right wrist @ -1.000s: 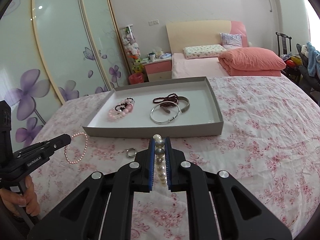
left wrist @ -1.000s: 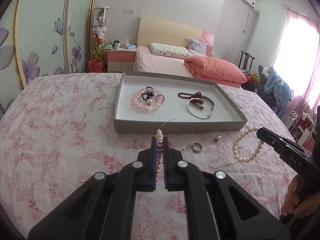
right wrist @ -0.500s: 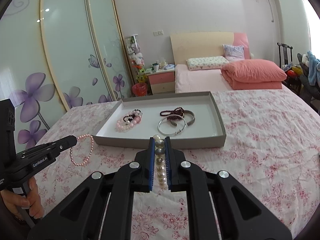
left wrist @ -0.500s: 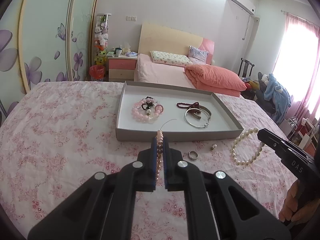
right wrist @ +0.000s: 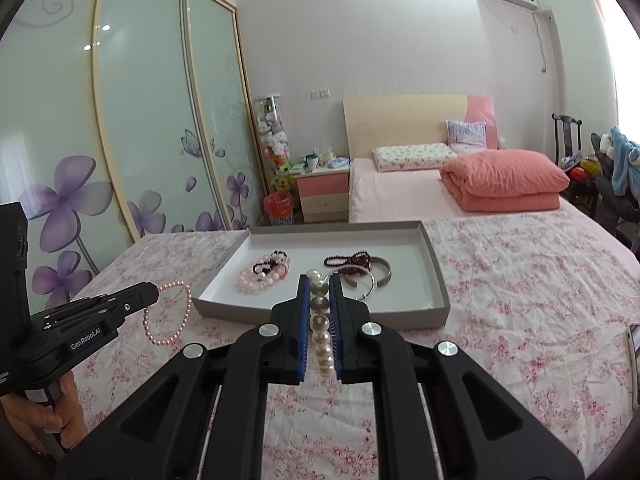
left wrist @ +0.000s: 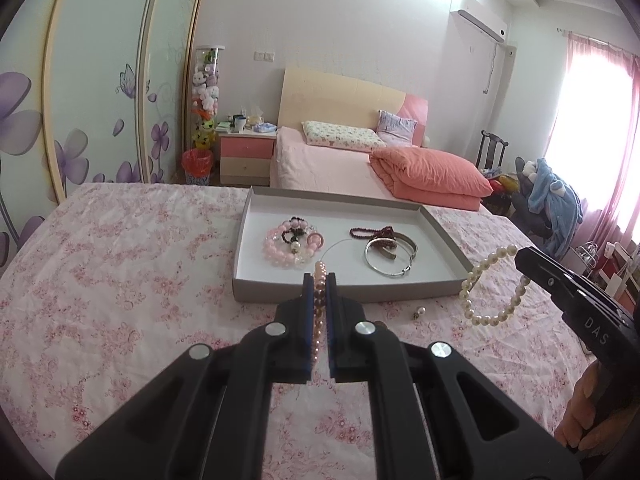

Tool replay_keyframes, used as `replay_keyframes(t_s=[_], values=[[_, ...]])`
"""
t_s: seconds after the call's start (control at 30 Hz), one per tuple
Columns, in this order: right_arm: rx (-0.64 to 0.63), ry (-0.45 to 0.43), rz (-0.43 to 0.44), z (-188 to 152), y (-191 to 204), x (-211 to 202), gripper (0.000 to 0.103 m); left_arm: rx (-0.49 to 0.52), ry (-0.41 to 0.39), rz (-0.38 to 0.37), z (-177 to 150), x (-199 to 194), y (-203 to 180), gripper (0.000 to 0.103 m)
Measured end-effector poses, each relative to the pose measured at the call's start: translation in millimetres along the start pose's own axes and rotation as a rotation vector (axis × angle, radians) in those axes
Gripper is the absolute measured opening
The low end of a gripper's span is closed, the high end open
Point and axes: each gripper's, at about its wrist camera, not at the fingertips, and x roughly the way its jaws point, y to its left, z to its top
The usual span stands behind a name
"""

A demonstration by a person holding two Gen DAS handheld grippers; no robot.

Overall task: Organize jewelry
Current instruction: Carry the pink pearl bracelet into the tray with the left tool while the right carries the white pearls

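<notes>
Across the lower half of both views spreads a pink floral bedspread (left wrist: 120,288), and on it, at about twelve o'clock from each gripper, sits a shallow grey tray (left wrist: 344,294) with a white floor. Inside the tray, a cluster of pink bead bracelets (left wrist: 286,244) lies toward nine o'clock, with silver bangles (left wrist: 390,258) and a dark red bead strand (left wrist: 368,233) toward three o'clock.

The left gripper (left wrist: 319,280) is clenched on a pink pearl bracelet (right wrist: 168,314), the beads running in a line between its blue pads; in the right wrist view the loop hangs clear of the bedspread at nine o'clock, and the gripper's side reads "GenRobot.AI". The right gripper (right wrist: 319,284) is clenched on a white pearl bracelet (left wrist: 494,286), large beads pinched between its pads; in the left wrist view its loop dangles at three o'clock, just off the tray's corner, and the gripper's body reads "DAS". A hand (left wrist: 580,412) grips its handle.

A small stud-like piece (left wrist: 419,312) lies on the bedspread just in front of the tray.
</notes>
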Motion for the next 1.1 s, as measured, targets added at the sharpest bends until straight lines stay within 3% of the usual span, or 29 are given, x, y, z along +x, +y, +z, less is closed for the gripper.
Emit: replay_keyframes(t_s=[0.7, 1.1], values=[[-0.032, -0.098, -0.028, 25.0, 8.0, 1.7, 0.011, 0.031, -0.047, 0.003, 20.9, -1.6, -12.8, 0.007], [-0.034, -0.118, -0.05, 48.2, -0.1, 21.8, 0.011, 0.021, -0.044, -0.016, 44.3, 24.5, -13.0, 0.007]])
